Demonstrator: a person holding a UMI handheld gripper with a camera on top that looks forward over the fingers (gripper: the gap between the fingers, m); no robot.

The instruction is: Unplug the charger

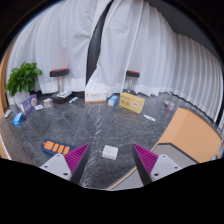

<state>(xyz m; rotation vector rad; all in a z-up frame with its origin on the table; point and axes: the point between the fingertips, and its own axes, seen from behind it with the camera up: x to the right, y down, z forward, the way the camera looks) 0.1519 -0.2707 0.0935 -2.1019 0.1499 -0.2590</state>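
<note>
Magenta pads mark the gripper (111, 160), fingers spread apart and holding nothing, above a grey marbled table (100, 125). A small white block, possibly the charger (110, 152), lies between and just ahead of the fingertips; its long axis is unreadable. Orange item (56, 148) beside the left finger.

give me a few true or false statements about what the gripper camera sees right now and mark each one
1. The gripper is open and holds nothing. True.
2. A small white block lies on the dark floor between the fingers. True.
3. The green plant stands directly between the fingers. False: it is far beyond them, off to one side by the white curtains.
4. The curtains are black. False: they are white.
5. An orange item lies beside one finger. True.
</note>
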